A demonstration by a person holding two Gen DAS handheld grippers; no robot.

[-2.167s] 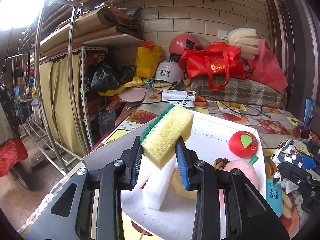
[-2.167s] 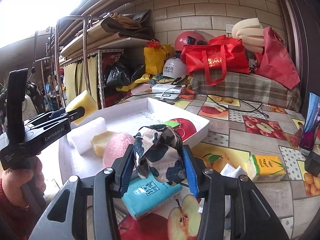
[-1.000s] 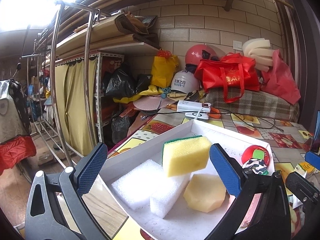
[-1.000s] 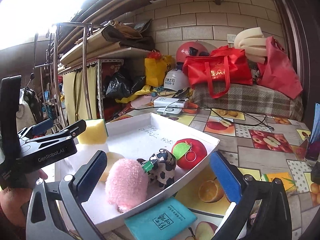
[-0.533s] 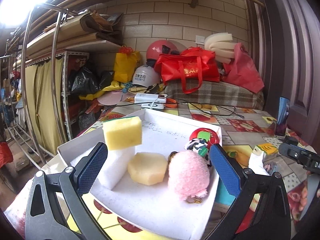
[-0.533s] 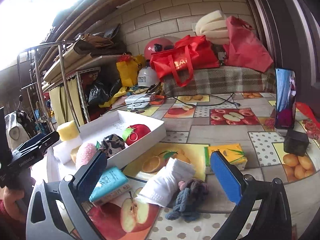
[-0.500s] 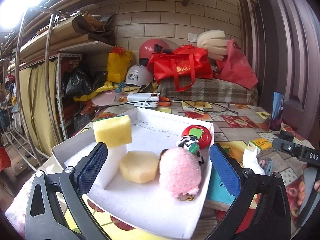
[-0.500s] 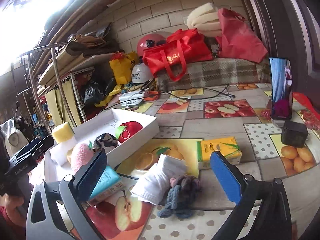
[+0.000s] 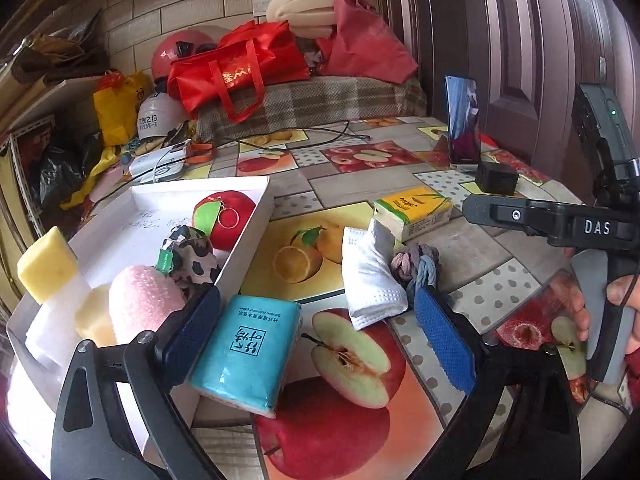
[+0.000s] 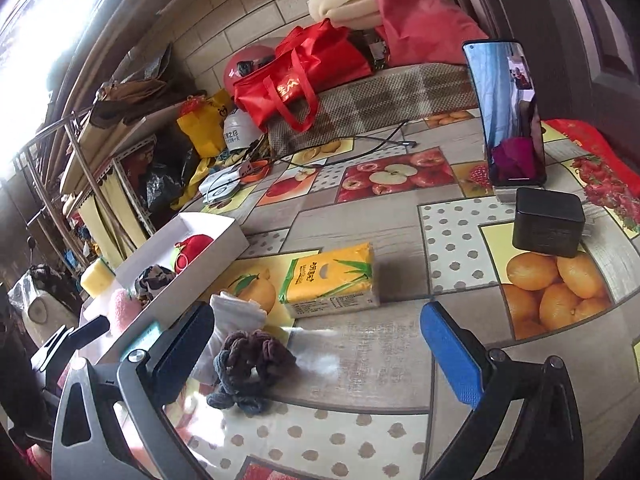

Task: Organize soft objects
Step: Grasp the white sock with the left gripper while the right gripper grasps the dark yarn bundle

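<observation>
Table's got a fruit-print cloth (image 9: 360,184), and sitting right on it are a white tray (image 9: 256,236), a teal tissue pack (image 9: 248,352) just beside the tray, and a white cloth (image 9: 370,276) touching a tangled scrunchie (image 10: 250,364). Further back there's a yellow tissue pack (image 10: 332,280), a small black box (image 10: 548,222) and a propped-up phone (image 10: 508,112).

A tan brick wall (image 9: 192,12) backs the fruit-print table (image 9: 352,184), beside a dark wooden door (image 9: 520,60).
</observation>
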